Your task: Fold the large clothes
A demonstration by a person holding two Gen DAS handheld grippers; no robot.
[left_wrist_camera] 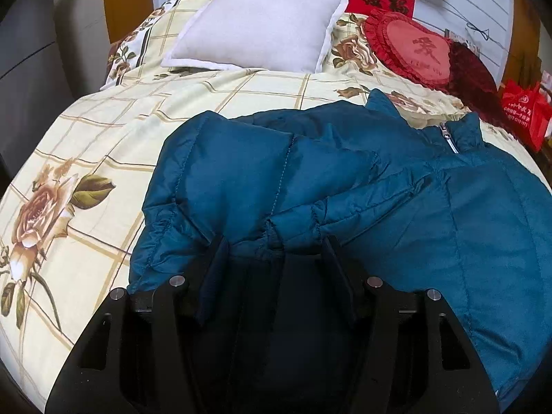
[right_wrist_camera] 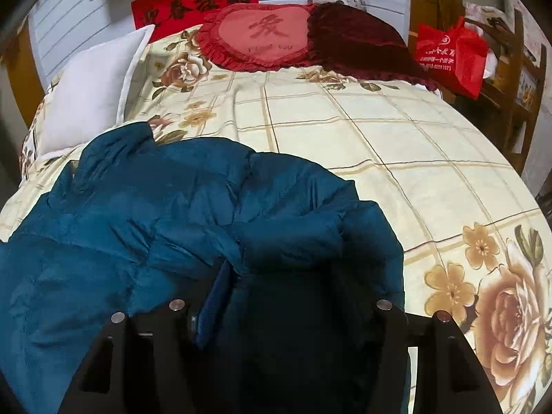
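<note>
on the left of the bed [left_wrist_camera: 103, 110] a big rose print shows on the cream checked cover, and a white pillow [left_wrist_camera: 258, 24] leans at the head end. the left gripper [left_wrist_camera: 276, 245] comes next, low over the near edge; its two fingers are pressed into a bunched fold of the blue jacket [left_wrist_camera: 379, 179], with cloth filling the gap between them, so it is gripping the jacket. the jacket lies across the near middle of the bed, puffy and crumpled, its collar and silver zip [left_wrist_camera: 448, 138] turned toward the right side in the left view. beyond it a red heart cushion [right_wrist_camera: 262, 34] sits touching a dark red one [right_wrist_camera: 358, 41] by the headboard, under a red banner [right_wrist_camera: 196, 0] on the wall. the right gripper [right_wrist_camera: 283, 269] is sunk in the jacket's other edge; the left finger shows, the right one is hidden under cloth, which is bunched between them, so it too is holding the jacket. to its right the cover is bare checks and flowers, and a red bag [right_wrist_camera: 448, 55] sits off the bed's far corner.
</note>
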